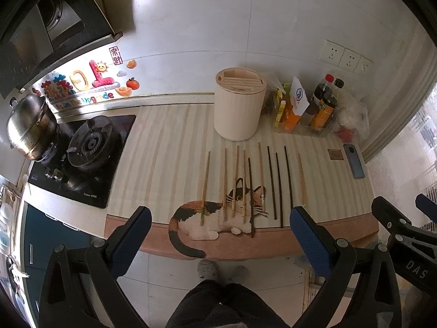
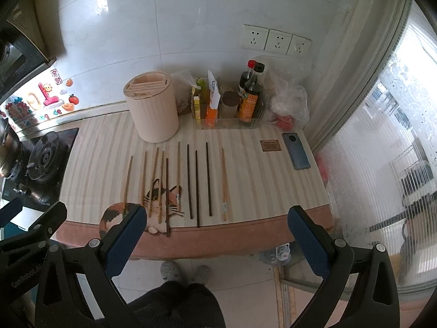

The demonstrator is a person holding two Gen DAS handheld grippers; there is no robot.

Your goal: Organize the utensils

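Chopsticks (image 1: 248, 186), pale wooden and dark ones, all lie in a row on the striped surface (image 1: 164, 150), near the empty cream round holder (image 1: 239, 108); nothing sorted yet. Both hand-held grippers, left (image 1: 221, 235) and right (image 2: 217, 232), hover open, empty.

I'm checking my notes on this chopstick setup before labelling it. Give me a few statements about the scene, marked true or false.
1. Both the left gripper and the right gripper are open and hold nothing. True.
2. The chopsticks stand inside the round holder. False: they lie flat in a row on the striped mat, in front of the holder.
3. A phone lies on the mat's right side. True.
4. All the chopsticks are dark. False: some are dark, others light wood.
5. A steel pot sits on the stove. True.
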